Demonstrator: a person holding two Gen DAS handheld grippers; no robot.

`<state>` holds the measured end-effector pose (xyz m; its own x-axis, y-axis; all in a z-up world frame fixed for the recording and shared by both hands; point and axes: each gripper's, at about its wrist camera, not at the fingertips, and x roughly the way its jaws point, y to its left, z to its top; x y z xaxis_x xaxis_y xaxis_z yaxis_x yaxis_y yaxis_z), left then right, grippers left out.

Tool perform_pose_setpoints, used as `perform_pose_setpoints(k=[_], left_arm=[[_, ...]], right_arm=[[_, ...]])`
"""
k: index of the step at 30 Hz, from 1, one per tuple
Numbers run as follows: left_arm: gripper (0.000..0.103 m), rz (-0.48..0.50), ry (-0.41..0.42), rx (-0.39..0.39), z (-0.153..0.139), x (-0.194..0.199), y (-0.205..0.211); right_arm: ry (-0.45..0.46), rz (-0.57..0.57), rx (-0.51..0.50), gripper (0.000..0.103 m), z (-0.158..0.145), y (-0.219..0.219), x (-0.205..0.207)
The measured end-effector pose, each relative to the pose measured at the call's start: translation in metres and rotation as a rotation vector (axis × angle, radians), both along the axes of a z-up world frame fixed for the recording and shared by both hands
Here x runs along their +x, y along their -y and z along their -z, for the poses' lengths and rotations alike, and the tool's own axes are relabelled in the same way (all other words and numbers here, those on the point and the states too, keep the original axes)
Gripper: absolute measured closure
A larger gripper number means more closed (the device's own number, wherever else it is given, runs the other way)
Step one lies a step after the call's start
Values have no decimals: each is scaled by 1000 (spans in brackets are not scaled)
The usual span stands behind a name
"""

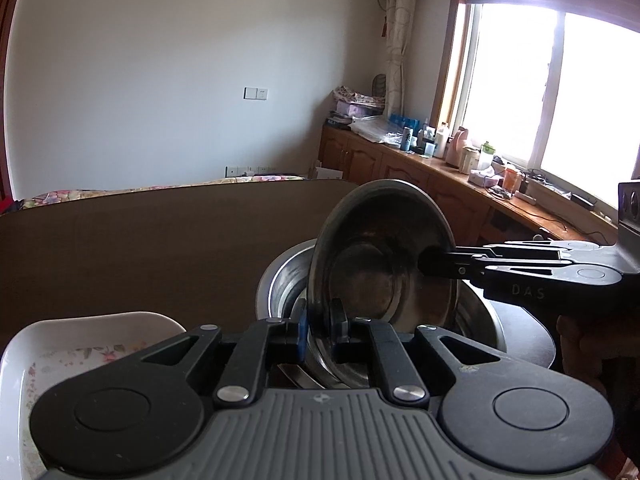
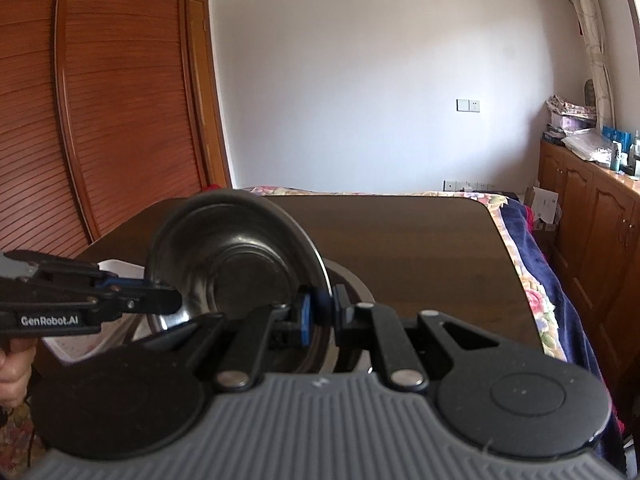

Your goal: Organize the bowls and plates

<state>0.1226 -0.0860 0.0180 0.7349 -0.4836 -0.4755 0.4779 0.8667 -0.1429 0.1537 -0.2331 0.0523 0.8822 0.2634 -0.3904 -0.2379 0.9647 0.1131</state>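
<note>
The left tool (image 1: pixel 318 330) is clamped on the near rim of a steel bowl (image 1: pixel 384 256), and the right tool (image 2: pixel 320 312) grips the opposite rim, so the bowl hangs tilted on edge between them. It sits just above a larger steel basin (image 1: pixel 280 276) on the table (image 1: pixel 140 240), beside a white floral dish (image 1: pixel 80 344). I judge that nesting it needs both tools to lower it together, levelling its mouth upward.

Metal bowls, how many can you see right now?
2. One steel bowl is tilted on edge, clamped at its rim by the left gripper and right gripper. A larger steel bowl sits on the table beneath it. More could be hidden underneath.
</note>
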Motion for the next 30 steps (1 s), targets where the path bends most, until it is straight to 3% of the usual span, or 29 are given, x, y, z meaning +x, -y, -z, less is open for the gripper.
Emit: perform_pose_setpoints(k=[4,10,14,19,23,28,30], left_arm=[[64,-14,10,7,1,-1,3],[49,-39,59,-10,2,-8,0],[28,-61,136,-13,0,-26,-5],[8,-118,202,-42,2,-45,-18],[0,-157,238,-33,6,-52,-21],[0,-192,257,-30,14,-56,-21],[0,-192,257,-34,18,-56,-19]], right_arm=[[1,11,-3,89,3,-5,1],[18,39,-21,88,9,-12,-1],[46,46,3,76,11,-13,-5],[127,77,-22,71,11,-18,-27],[186,98,5,49,16,-16,-48],[214,123,-1,38,24,-20,-65],[224,135,0,19,26,-22,-66]])
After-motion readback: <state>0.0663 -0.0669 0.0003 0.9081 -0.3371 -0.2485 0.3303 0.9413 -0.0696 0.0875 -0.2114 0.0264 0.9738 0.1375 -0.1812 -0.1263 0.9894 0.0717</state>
